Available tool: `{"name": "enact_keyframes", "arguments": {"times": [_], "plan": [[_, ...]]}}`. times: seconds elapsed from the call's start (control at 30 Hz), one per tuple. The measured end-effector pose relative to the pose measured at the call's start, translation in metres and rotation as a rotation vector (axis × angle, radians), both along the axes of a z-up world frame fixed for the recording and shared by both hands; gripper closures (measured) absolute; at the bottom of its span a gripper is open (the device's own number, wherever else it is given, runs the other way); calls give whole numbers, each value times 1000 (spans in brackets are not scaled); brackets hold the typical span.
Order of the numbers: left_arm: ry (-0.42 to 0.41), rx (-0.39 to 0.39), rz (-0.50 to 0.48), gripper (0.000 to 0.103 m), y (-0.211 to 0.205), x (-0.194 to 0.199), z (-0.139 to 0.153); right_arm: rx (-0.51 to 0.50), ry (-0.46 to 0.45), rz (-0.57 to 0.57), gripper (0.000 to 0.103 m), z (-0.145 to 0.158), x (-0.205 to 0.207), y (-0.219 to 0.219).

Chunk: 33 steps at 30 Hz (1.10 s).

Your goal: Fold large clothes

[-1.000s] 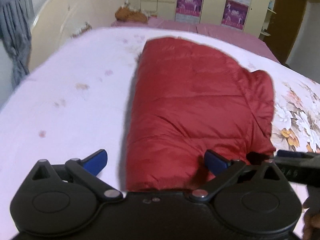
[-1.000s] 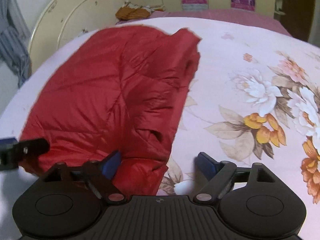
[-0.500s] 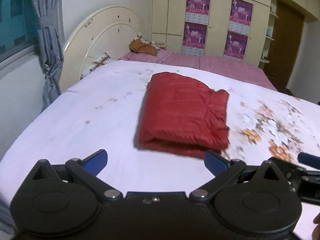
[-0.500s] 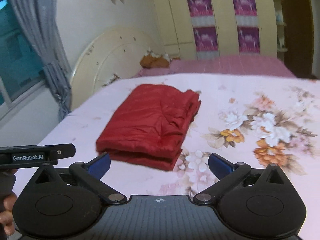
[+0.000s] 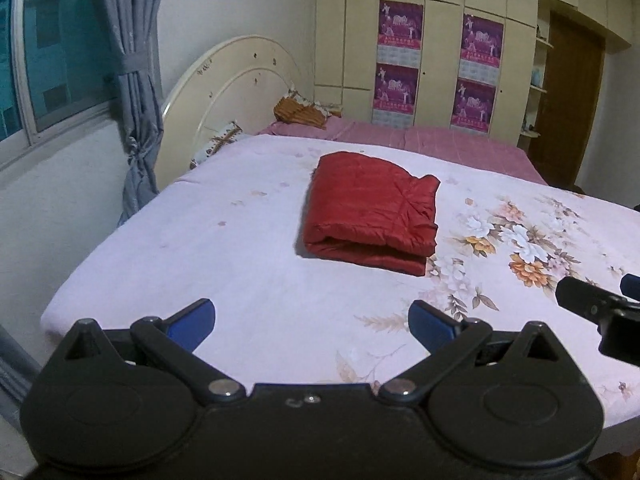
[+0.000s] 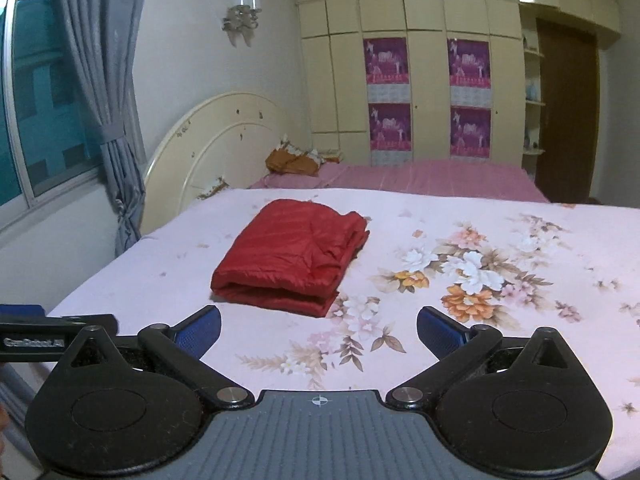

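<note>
Only the right view shows the wall lamp (image 6: 242, 14) above the folded red jacket (image 6: 294, 258) (both tools released).

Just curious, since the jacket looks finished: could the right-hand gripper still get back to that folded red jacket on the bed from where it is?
Probably yes. Only bare bedsheet lies between the right gripper and the folded red jacket, and its jaws stand wide open and empty. It would have to move forward first.
</note>
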State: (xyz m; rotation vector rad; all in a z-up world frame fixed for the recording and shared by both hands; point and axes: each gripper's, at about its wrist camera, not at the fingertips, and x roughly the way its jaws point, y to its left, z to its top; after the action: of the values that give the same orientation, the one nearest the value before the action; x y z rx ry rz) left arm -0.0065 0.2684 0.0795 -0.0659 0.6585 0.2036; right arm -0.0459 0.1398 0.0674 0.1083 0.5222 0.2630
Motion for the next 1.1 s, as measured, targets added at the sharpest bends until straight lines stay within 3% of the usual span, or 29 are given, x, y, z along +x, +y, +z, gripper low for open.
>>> {"name": "enact_keyframes", "arguments": {"times": [0.37,1.1], "plan": [[-27,12,-5,0,-4,-18,7,13,-15,-8,0,5,-23,-4],[-38,18,4,0,-3,-19,8,9,-18,4,0,6,-22,-4]]}}
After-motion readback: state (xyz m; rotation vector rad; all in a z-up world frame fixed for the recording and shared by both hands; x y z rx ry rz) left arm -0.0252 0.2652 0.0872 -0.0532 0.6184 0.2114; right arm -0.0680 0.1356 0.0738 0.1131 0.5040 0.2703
